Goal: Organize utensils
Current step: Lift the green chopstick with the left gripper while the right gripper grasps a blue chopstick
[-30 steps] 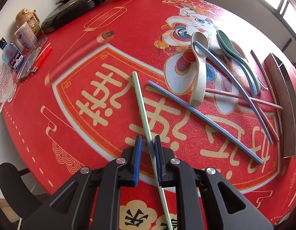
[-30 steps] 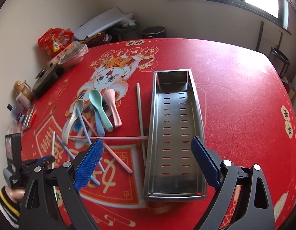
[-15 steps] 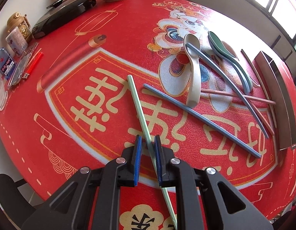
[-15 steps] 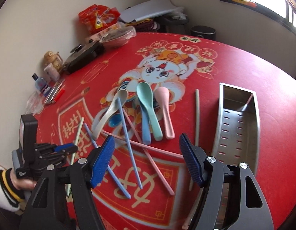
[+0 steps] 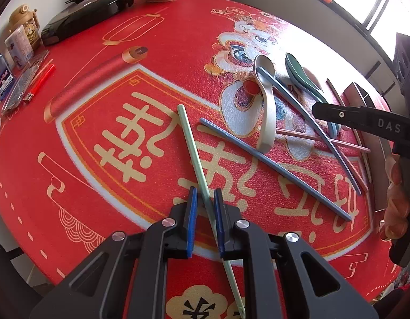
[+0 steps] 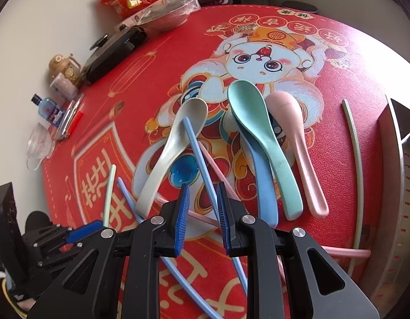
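Red printed tablecloth [image 6: 162,61], utensils strewn. My right gripper [image 6: 203,214] swung over from the metal tray [image 6: 401,186], jaws closing round blue chopstick [image 6: 202,159]; left gripper [image 5: 205,223] still pinching green chopstick [image 5: 191,143]. Two pickups underway.

My left wrist camera looks steeply down along its fingers, close above the near left of the red tablecloth [image 5: 152,61]. My right wrist camera also tilts down, close over the spoons, facing the far wall. Both views share the beige spoon [image 5: 266,101] [image 6: 175,138], the crossed chopsticks and the clutter along the left edge.
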Demonstrator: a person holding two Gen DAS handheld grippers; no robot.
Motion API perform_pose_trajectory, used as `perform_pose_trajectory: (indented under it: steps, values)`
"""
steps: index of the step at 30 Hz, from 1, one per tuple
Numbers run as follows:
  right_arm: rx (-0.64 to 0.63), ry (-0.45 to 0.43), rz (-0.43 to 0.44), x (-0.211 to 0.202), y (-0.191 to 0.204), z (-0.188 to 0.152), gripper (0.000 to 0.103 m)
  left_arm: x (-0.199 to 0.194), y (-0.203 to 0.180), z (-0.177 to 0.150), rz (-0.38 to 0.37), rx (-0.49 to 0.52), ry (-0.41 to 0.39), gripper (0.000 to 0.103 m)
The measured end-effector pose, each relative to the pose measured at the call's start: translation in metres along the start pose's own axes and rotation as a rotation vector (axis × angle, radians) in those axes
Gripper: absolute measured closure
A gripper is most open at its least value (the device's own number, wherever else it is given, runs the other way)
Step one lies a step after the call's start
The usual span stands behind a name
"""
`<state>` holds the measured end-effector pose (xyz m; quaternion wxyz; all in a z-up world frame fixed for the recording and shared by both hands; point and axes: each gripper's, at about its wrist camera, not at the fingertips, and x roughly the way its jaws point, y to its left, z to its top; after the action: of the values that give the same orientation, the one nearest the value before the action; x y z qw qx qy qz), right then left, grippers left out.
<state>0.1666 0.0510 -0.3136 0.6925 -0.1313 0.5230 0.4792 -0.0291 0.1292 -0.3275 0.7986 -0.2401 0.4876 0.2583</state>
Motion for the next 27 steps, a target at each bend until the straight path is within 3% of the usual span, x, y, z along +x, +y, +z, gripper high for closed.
perform_pose_trajectory:
  steps: [5, 15, 27]
  values:
    - [-0.015, 0.034, -0.057, 0.015, -0.001, -0.002, 0.082, -0.001, 0.002, -0.001, -0.014, 0.002, -0.007, 0.089]
    - [-0.003, 0.038, -0.053, 0.017, -0.001, -0.009, 0.097, -0.002, 0.001, -0.002, -0.011, 0.018, -0.007, 0.089]
    - [0.074, -0.123, 0.043, -0.061, -0.01, -0.042, 0.097, -0.001, -0.006, -0.001, 0.025, 0.065, -0.006, 0.089]
